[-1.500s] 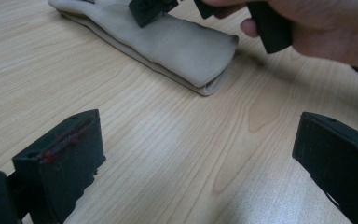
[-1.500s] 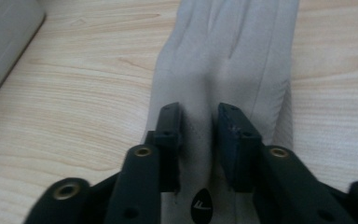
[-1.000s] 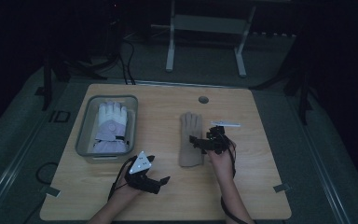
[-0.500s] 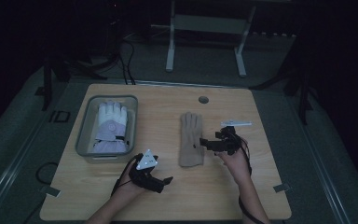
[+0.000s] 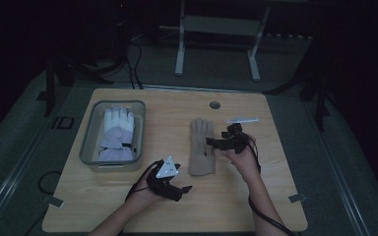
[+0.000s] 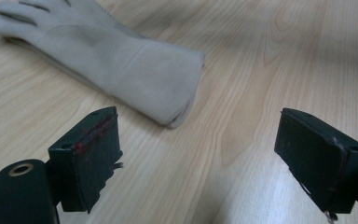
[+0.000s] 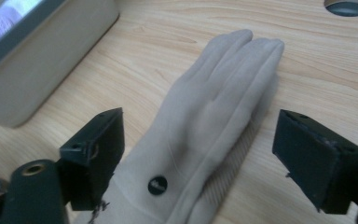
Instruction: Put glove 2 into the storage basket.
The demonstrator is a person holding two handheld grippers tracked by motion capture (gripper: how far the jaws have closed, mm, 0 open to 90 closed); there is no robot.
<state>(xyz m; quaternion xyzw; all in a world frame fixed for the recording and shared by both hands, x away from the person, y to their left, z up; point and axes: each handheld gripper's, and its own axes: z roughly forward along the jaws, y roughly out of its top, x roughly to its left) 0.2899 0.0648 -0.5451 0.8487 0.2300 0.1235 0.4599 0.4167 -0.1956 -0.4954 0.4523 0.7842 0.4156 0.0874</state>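
A beige glove (image 5: 202, 146) lies flat on the wooden table, fingers pointing away from me. My left gripper (image 5: 186, 188) sits near the front edge, just left of the glove's cuff (image 6: 121, 60). Its jaws (image 6: 205, 154) are open and have just been closing a little, with only bare table between them. My right gripper (image 5: 210, 142) reaches in from the right over the glove's palm. Its jaws (image 7: 205, 158) are also open and have just been closing slightly. The glove (image 7: 205, 126), with a small black button, lies beneath them without the pads touching it.
A grey bin (image 5: 89, 147) at the table's left holds a white and lilac glove (image 5: 118, 132). Its wall (image 7: 37, 70) is in the right gripper view. A round cable hole (image 5: 215, 104) and a small white strip (image 5: 242, 119) lie beyond the beige glove.
My left hand has slid right toward the glove's cuff. My right hand drew off to the right, then came back left over the glove.
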